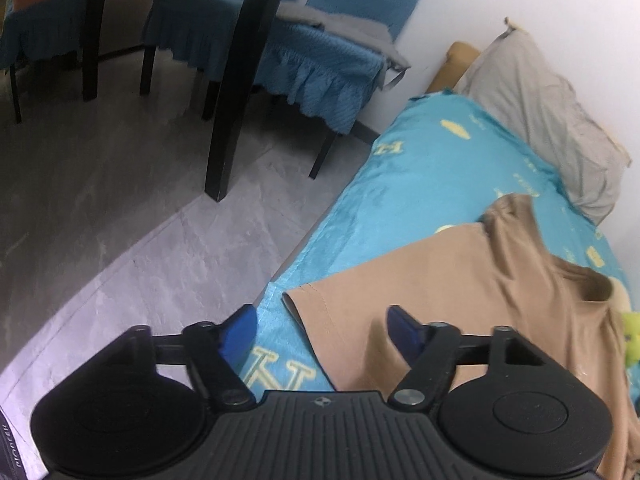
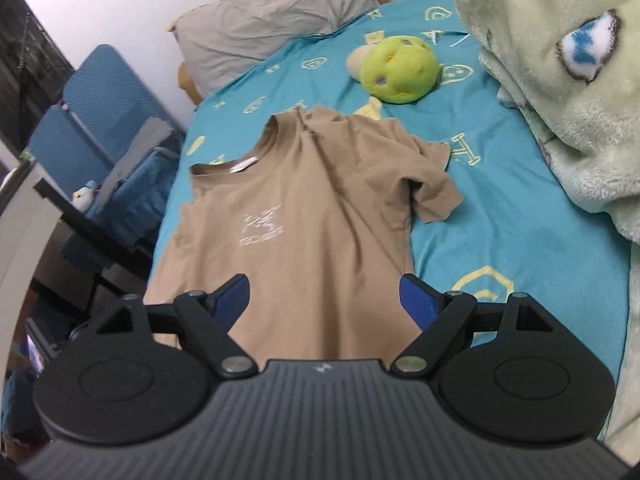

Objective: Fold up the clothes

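A home bedroom: a bed [image 2: 500, 208] under a turquoise sheet, a grey pillow [image 2: 272, 20], plush toys [image 2: 396, 70] and cloth-draped chairs [image 1: 320, 64].

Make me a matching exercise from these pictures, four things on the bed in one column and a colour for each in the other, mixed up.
Things:
1. T-shirt
2. Pillow
3. Round plush toy
4. Bedsheet

Colours:
A. turquoise with pale yellow prints
B. lime green
C. tan
D. grey

Pairs: 1-C, 2-D, 3-B, 4-A
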A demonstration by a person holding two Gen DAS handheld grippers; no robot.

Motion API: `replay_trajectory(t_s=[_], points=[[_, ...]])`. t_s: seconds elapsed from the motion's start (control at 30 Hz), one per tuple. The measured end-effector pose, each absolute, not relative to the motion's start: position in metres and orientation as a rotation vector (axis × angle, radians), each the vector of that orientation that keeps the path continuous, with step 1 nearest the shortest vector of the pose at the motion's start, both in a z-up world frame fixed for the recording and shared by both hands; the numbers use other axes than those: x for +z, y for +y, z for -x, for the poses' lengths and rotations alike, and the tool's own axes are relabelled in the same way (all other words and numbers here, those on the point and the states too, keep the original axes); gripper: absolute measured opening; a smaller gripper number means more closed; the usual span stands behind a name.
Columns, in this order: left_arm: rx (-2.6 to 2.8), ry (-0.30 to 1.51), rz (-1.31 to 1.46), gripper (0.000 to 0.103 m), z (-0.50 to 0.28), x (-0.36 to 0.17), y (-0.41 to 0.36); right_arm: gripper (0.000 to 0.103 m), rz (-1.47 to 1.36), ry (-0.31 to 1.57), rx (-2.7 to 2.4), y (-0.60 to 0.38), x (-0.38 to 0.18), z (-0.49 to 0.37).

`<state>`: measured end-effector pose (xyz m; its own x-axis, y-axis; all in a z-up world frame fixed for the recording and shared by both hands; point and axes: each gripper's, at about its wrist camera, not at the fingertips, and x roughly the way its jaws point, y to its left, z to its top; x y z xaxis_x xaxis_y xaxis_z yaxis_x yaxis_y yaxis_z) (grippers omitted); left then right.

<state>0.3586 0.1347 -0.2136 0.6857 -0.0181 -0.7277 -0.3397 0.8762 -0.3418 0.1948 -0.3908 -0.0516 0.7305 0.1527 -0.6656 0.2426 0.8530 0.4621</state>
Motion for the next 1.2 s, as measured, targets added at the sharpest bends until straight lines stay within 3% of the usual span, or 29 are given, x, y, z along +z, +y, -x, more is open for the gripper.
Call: replay_trajectory(t_s=[0.03,0.13,0.17,0.2,0.27,0.57,0.7,0.83,0.9,1.03,1.1,1.2], points=[[0.191,0.805,0.477,0.061,-0.367,-0.219,0.134,0.083,-0.565,0.759,-0.049,-0.392,-0.053,-0.199],[0.201,0.780,0.429,0.035,-0.380,-0.222,0.131,0.083,-0.579,0.761,-0.053,-0.395,-0.059,-0.211],[0.203,0.770,0.414,0.014,-0.383,-0.220,0.131,0.083,-0.578,0.769,-0.062,-0.396,-0.061,-0.213],[0.205,0.760,0.399,0.008,-0.386,-0.219,0.130,0.083,-0.579,0.776,-0.070,-0.396,-0.063,-0.215],[0.204,0.736,0.384,0.006,-0.392,-0.207,0.131,0.083,-0.593,0.785,-0.082,-0.399,-0.065,-0.215],[0.307,0.598,0.238,0.006,-0.468,-0.104,0.161,0.083,-0.582,0.771,-0.164,-0.406,-0.063,-0.222],[0.450,0.580,0.140,0.005,-0.519,-0.085,0.162,0.083,-0.563,0.776,-0.185,-0.407,-0.066,-0.228],[0.494,0.624,0.138,0.003,-0.548,-0.110,0.166,0.083,-0.533,0.789,-0.196,-0.405,-0.070,-0.235],[0.453,0.653,0.161,0.013,-0.547,-0.128,0.169,0.083,-0.513,0.793,-0.200,-0.403,-0.073,-0.239],[0.379,0.736,0.193,0.022,-0.523,-0.153,0.174,0.083,-0.500,0.793,-0.191,-0.401,-0.075,-0.247],[0.317,0.805,0.237,0.033,-0.497,-0.156,0.177,0.083,-0.507,0.793,-0.186,-0.401,-0.074,-0.249],[0.221,0.909,0.232,0.042,-0.435,-0.153,0.176,0.083,-0.526,0.786,-0.173,-0.401,-0.072,-0.247]])
